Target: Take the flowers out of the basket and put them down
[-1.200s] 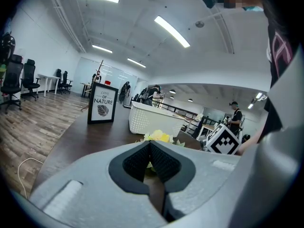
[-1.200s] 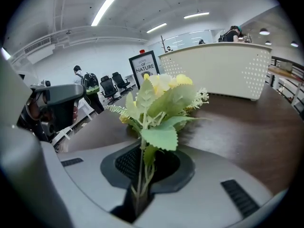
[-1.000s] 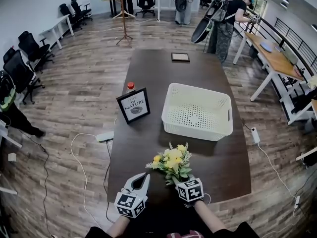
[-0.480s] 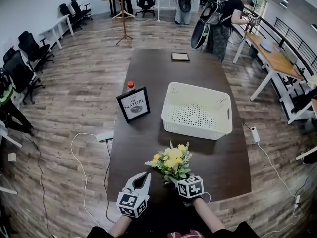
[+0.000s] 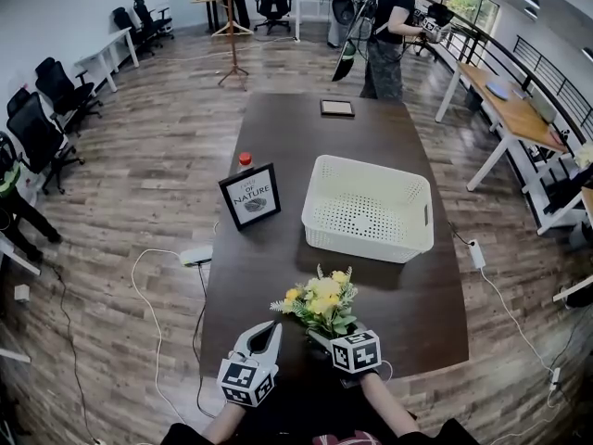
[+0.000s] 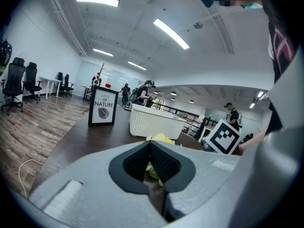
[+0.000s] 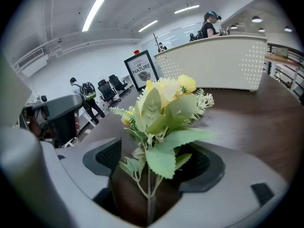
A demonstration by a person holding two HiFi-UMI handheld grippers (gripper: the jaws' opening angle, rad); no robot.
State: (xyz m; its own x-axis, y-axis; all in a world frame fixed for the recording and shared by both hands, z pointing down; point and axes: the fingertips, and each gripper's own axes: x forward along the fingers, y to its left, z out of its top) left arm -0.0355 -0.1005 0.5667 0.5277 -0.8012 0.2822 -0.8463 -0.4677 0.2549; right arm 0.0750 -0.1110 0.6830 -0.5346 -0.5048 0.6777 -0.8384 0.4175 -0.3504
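Our right gripper (image 7: 152,167) has just been opening its fingers (image 7: 102,158) wide. The flowers (image 7: 164,103) lie on the worktop (image 7: 247,122), stem loose between them. Our left gripper (image 6: 152,165) is closed, empty.

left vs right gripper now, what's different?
The left gripper is shut and empty; the right gripper is open, jaws having just been opening, with the flowers loose between them. The left gripper sits beside the flowers; the right gripper at their base. Both are low over the table.

Jaws of the left gripper (image 6: 151,144) meet before flowers (image 6: 159,137) and basket (image 6: 152,122).
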